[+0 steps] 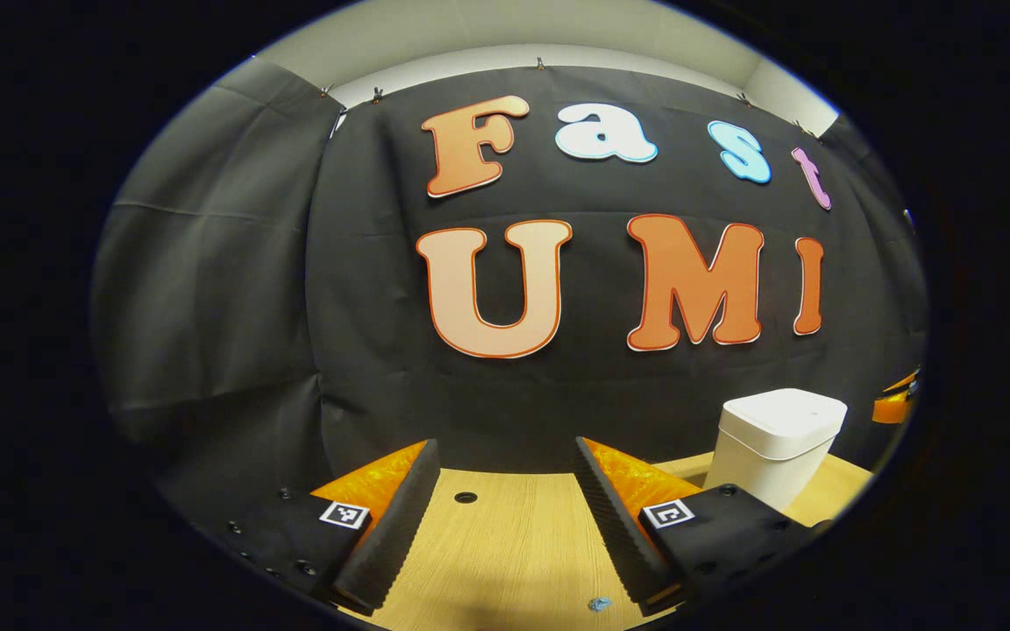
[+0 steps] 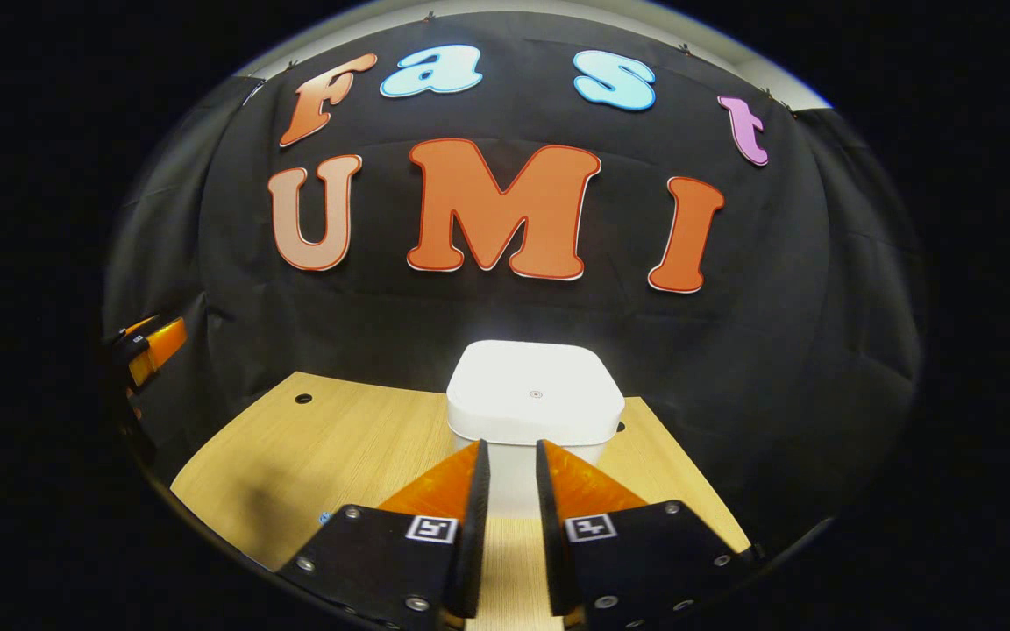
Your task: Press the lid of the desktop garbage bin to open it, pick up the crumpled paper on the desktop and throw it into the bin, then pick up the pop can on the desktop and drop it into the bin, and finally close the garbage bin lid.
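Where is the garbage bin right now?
The garbage bin stands lid-closed on the wooden desktop, straight ahead of the right gripper in the right gripper view.

You have almost nothing readable here. The only signs are the small square black-and-white coded markers, one on each finger of your left tool (image 1: 505, 491) in the left gripper view and one on each finger of your right tool (image 2: 512, 478) in the right gripper view; they are patterns, not words or numbers you can read. The white bin (image 2: 536, 403) standing on the surface (image 2: 295, 456) carries only a tiny round mark at the middle of its lid, too small for you to make out.
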{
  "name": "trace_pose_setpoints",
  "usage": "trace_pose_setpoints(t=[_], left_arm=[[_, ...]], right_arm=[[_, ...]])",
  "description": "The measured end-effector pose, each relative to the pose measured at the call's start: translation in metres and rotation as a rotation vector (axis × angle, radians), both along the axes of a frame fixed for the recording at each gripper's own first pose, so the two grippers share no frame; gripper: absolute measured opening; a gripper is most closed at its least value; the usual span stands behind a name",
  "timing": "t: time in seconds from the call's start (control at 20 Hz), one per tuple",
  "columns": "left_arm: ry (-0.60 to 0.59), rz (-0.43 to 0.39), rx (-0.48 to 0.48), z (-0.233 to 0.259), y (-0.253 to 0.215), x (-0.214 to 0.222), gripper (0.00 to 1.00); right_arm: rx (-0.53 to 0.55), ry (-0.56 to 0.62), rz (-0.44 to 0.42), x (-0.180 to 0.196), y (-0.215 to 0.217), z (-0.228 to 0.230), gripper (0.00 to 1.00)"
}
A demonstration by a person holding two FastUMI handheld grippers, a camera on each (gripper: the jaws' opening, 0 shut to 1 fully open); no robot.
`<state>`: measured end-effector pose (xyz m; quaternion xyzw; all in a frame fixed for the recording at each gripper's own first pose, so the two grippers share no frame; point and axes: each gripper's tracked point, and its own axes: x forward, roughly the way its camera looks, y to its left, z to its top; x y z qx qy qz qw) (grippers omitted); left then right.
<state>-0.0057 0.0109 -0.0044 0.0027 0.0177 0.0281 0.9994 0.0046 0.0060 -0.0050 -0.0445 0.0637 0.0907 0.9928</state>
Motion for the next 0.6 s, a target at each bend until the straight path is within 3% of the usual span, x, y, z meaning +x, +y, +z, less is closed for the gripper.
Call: trace_pose_setpoints(t=[0.1,0.35,0.6], left_arm=[[0.002,0.001,0.000,-0.001,0.001,0.001,0.97],[0.012,0.012,0.002,-0.008,0.007,0.006,0.97],[0.017,0.023,0.005,-0.013,0.014,0.012,0.98]], right_arm=[[0.011,0.021,0.008,0.001,0.002,-0.002,0.18],[-0.004,0.049,0.020,0.007,0.002,-0.004,0.02],[-0.015,0.116,0.043,0.015,-0.005,-0.002,0.01]])
